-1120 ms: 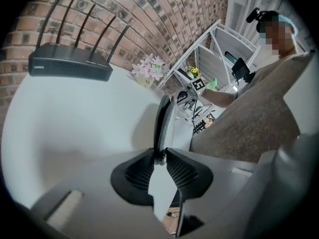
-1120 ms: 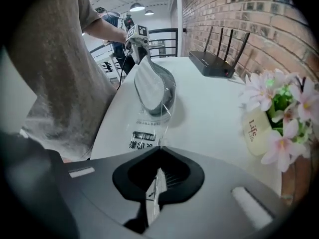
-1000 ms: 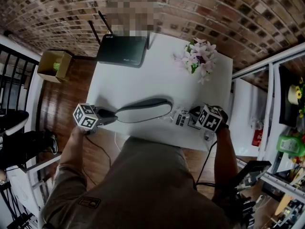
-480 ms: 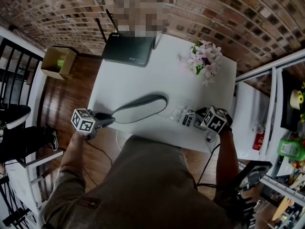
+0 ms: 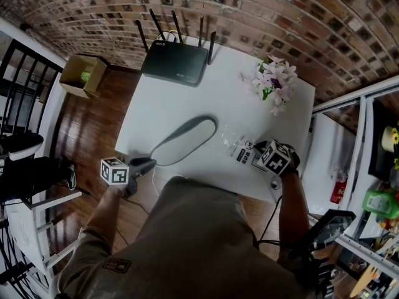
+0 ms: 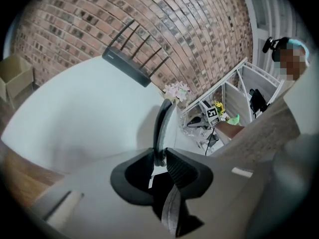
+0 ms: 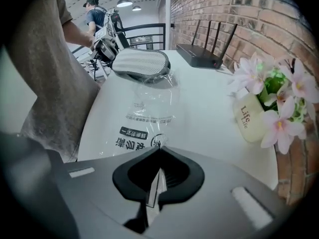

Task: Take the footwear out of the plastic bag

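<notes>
1. Since a second ago my left gripper has drawn the slipper leftward. It now lies slanted, with its heel at the near edge of the table.
2. My left jaws are clamped on the slipper's heel rim.
3. My right gripper is closed, pinching the clear bag, which lies flat on the table.
4. The slipper's toe sits just at the bag's far end. I can't tell whether it is clear of the plastic.
</notes>
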`<state>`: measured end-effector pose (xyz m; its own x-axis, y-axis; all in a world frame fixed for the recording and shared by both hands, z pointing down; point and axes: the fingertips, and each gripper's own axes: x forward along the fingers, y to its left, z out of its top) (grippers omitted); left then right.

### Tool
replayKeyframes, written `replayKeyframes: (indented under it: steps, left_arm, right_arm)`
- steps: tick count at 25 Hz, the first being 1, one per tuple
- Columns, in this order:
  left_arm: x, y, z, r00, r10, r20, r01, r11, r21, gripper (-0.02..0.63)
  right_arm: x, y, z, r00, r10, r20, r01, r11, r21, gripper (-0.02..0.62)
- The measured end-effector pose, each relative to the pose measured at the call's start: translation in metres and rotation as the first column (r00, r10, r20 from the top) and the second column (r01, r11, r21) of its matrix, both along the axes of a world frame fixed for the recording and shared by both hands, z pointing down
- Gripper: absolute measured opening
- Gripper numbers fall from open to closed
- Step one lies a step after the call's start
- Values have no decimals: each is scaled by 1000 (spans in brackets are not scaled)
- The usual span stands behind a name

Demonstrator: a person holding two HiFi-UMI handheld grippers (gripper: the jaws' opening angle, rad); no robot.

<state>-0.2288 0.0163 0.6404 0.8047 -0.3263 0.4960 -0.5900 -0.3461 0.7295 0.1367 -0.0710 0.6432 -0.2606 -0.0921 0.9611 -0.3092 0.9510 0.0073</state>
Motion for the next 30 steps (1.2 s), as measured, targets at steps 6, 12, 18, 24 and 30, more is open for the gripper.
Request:
replayKeyframes:
  steps: [6,12,18,24,30]
  left_arm:
    - [10,12,4,982,-173,-76,169,984,-52,75]
    - [28,21,17,953,-284,-105,276,958,-78,77]
    - [45,21,12,961,-258,-96,257,966,-21,100]
    - [54,27,3,989,-144,-30,146,986,81,211]
    - [61,35,-3,998,-63,19,59,986,154,235]
  right_arm:
    - [-3,-2,6,1000,8,-16,-8,1000,1,14]
    - [-5,-2,12,1000,9,-18,-9,1000,4,20]
    - [-9,-2,10,1000,29,6,-29,999,16,76]
    - [-12,-2,7,998,59,38,-60,998,28,153]
    - [-15,-3,-3,994,92,65,-96,993,65,179]
